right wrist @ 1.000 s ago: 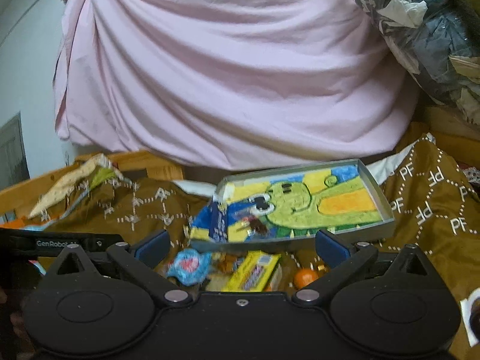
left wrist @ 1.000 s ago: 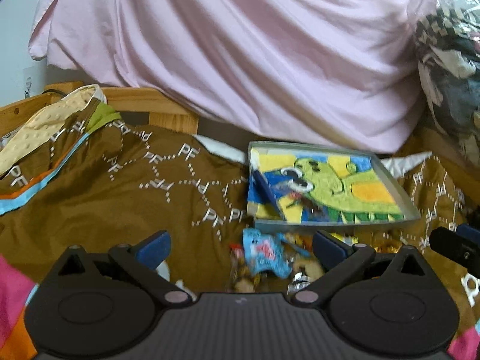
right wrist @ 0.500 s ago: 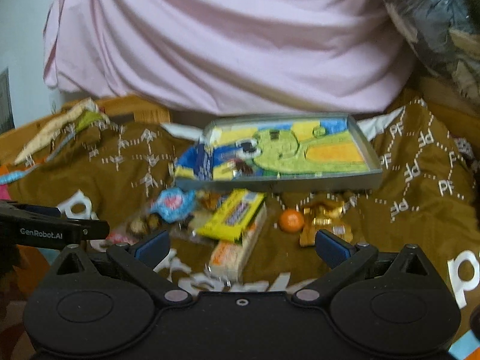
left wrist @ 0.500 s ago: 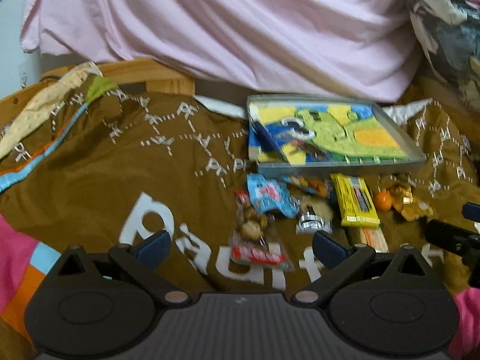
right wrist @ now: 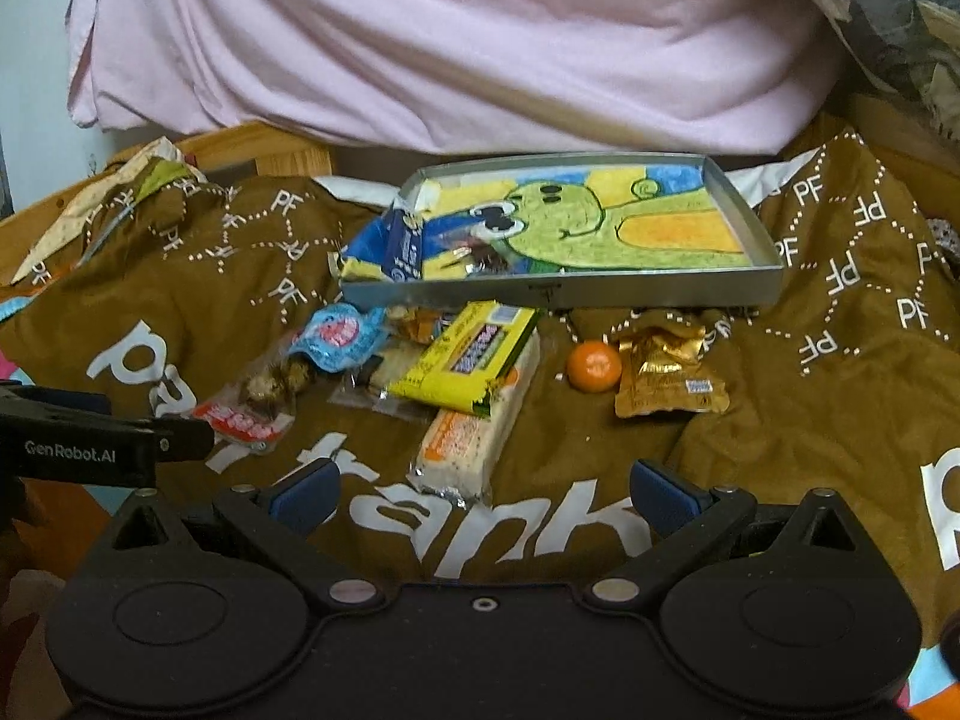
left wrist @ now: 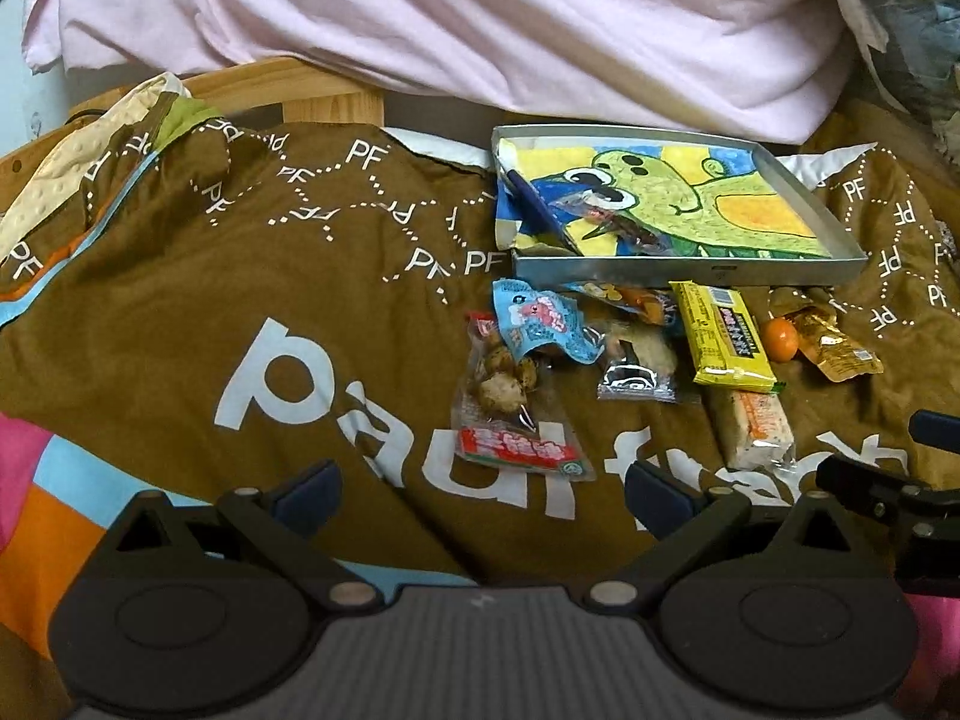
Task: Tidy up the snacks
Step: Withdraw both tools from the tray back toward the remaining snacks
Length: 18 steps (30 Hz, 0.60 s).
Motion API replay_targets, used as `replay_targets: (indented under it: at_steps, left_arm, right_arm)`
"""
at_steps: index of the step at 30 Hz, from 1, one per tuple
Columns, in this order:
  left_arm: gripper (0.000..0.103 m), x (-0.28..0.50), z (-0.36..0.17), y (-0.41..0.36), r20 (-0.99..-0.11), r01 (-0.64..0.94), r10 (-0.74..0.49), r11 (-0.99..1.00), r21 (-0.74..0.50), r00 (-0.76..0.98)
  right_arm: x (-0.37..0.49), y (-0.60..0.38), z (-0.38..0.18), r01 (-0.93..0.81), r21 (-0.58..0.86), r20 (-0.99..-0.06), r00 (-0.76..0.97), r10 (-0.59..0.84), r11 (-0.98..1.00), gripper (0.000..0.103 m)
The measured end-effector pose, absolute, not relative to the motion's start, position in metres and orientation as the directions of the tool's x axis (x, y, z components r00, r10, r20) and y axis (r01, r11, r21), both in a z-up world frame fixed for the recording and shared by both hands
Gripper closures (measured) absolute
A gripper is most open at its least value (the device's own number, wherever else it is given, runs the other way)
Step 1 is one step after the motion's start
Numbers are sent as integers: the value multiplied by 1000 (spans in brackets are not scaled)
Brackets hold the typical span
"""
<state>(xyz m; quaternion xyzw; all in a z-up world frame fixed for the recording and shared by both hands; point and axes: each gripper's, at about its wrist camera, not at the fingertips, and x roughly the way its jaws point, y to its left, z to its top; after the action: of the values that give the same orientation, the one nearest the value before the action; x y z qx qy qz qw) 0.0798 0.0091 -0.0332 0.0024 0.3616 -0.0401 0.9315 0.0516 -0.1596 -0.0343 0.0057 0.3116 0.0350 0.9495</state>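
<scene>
Blue-padded, both the left hand-held gripper [left wrist: 480,489] and right hand-held gripper [right wrist: 480,492] gape empty above bare blanket [left wrist: 180,300] short of the snacks [right wrist: 462,372].

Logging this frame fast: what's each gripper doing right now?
Left gripper: open, holding nothing.
Right gripper: open, holding nothing.

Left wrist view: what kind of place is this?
Probably a bedroom: snacks lie on a brown blanket, with a pink sheet bunched behind and a wooden frame, likely a bed.
</scene>
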Motion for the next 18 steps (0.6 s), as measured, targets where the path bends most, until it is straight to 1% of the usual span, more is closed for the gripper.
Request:
replay_targets:
  at_steps: [11, 18]
  left_arm:
    - [1, 87, -36, 9, -677, 69, -65, 997, -22, 733]
    - [1, 100, -37, 9, -652, 50, -49, 999, -18, 756]
  right_arm:
    - [61, -154, -43, -64, 33, -621, 781, 71, 997, 1]
    - [68, -152, -48, -38, 16, -620, 784, 39, 999, 1]
